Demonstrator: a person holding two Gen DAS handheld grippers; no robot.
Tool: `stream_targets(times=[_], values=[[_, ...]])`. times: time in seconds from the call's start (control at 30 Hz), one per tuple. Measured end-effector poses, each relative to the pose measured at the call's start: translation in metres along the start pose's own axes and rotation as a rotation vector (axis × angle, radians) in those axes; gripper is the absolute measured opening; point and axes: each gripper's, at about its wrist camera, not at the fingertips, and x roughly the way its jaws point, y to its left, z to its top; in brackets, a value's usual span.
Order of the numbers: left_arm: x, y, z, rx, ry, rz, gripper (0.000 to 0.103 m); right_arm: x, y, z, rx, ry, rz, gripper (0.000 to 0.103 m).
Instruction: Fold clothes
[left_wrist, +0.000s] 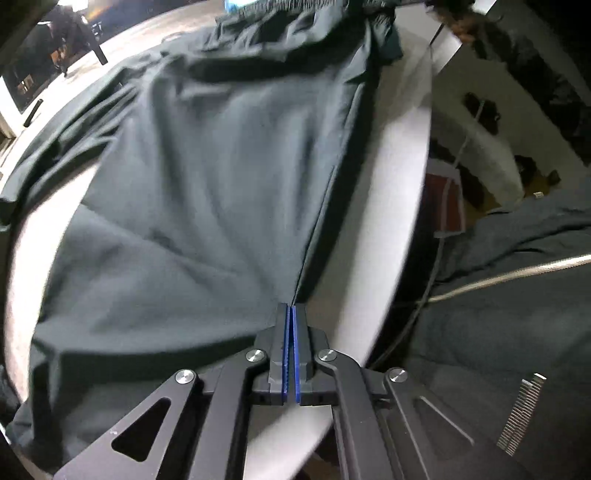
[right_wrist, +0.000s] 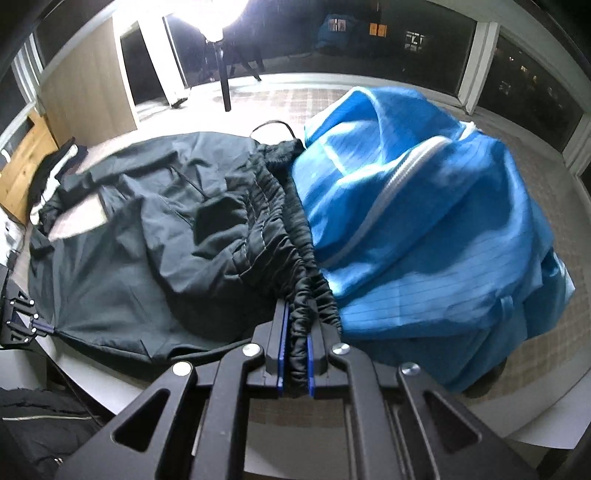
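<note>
A dark grey-green garment lies spread over the white round table. My left gripper is shut on its near hem, and the cloth fans out taut from the tips. The right wrist view shows the same garment with a gathered elastic waistband. My right gripper is shut on that waistband, which bunches between the blue pads. My left gripper appears at the far left edge, pulling the hem into a point.
A bright blue garment with a pale zip is heaped on the table right of the waistband. Dark and white clothes lie at the back left by a wooden unit. A cable and dark clothing hang beyond the table edge.
</note>
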Motion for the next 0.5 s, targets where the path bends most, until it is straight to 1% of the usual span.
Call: stream_targets(times=[0.07,0.1,0.13,0.2,0.23,0.27,0.3,0.33,0.37,0.4,0.43,0.47,0.5], values=[[-0.017,-0.002,-0.006,-0.014,-0.007,0.008,0.001,-0.011,0.002,-0.002,-0.004,-0.041,-0.002,0.008],[-0.018,-0.002,-0.007,-0.013,0.001,-0.007,0.001,-0.016,0.003,-0.003,-0.006,-0.062,-0.003,0.008],[-0.016,0.001,-0.007,-0.013,0.011,-0.024,0.001,-0.018,0.003,-0.007,-0.012,-0.063,-0.013,0.008],[0.004,0.015,0.003,-0.024,0.053,-0.047,0.003,-0.013,0.003,-0.021,-0.045,-0.019,-0.052,0.008],[0.010,0.021,0.005,-0.032,0.067,-0.026,0.004,-0.005,0.001,-0.027,-0.047,0.020,-0.066,0.008],[0.011,0.025,0.005,-0.051,0.069,-0.005,0.004,0.003,-0.001,-0.034,-0.048,0.060,-0.081,0.009],[0.007,0.033,0.005,-0.082,0.060,-0.002,0.005,0.008,-0.003,-0.037,-0.048,0.089,-0.097,0.010],[-0.001,0.042,0.003,-0.126,0.042,-0.008,0.006,0.014,-0.005,-0.037,-0.050,0.121,-0.112,0.013],[-0.014,0.052,-0.002,-0.172,0.020,-0.005,0.008,0.017,-0.005,-0.036,-0.061,0.167,-0.129,0.016],[-0.028,0.063,-0.009,-0.215,-0.002,0.003,0.018,0.015,-0.004,-0.034,-0.071,0.180,-0.147,0.020],[-0.043,0.074,-0.017,-0.255,-0.024,0.037,0.024,0.006,-0.002,-0.028,-0.076,0.165,-0.168,0.025],[-0.059,0.087,-0.029,-0.297,-0.043,0.085,0.030,-0.004,-0.001,-0.023,-0.082,0.149,-0.189,0.026],[-0.076,0.100,-0.043,-0.341,-0.061,0.132,0.031,-0.016,0.001,-0.017,-0.083,0.121,-0.190,0.026]])
